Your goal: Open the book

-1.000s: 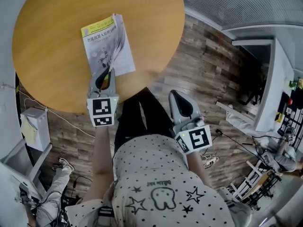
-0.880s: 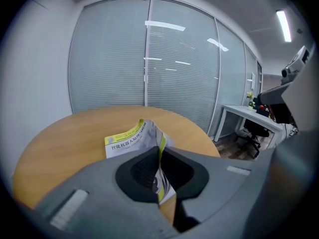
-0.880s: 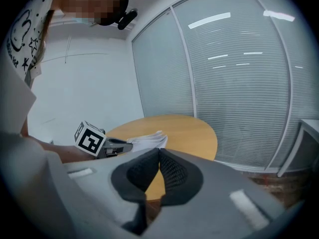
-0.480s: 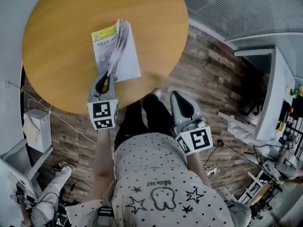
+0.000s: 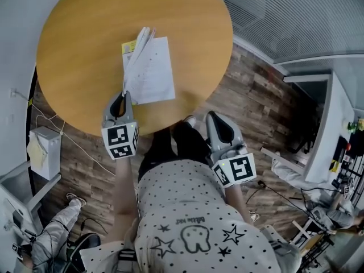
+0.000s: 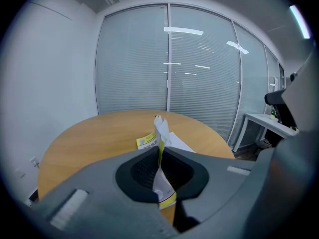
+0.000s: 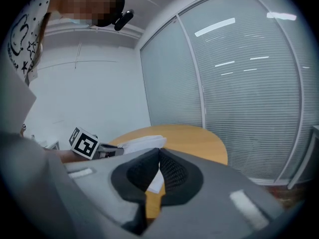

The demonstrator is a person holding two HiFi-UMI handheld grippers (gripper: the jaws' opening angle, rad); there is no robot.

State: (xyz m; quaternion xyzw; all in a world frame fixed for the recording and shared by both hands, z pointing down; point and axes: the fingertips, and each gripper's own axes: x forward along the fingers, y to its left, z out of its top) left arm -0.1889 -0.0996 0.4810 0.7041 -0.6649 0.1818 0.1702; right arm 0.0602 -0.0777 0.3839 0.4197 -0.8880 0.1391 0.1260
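Observation:
A thin book [image 5: 152, 73] lies on the round wooden table [image 5: 79, 33], near its front edge. Its yellow and white cover [image 5: 135, 49] stands up on edge, and a white inner page shows to the right of it. My left gripper [image 5: 121, 95] is shut on the cover's near corner. In the left gripper view the cover [image 6: 162, 183] runs pinched between the jaws of the left gripper [image 6: 160, 151], over the table [image 6: 99, 133]. My right gripper [image 5: 215, 118] hangs off the table over the floor, shut and holding nothing. The right gripper view shows the right gripper [image 7: 158, 151] with the book [image 7: 142, 143] beyond it.
Dark wood-plank floor [image 5: 256, 90] lies round the table. A white box [image 5: 42, 149] stands on the floor at left and a white desk [image 5: 327, 124] at right. Glass walls with blinds [image 6: 199, 73] stand behind the table. The person's spotted shirt [image 5: 193, 226] fills the bottom.
The cover has swung up from nearly flat to standing on edge, baring the white page under it. My left gripper has risen and shifted left with it. The right gripper rose slightly.

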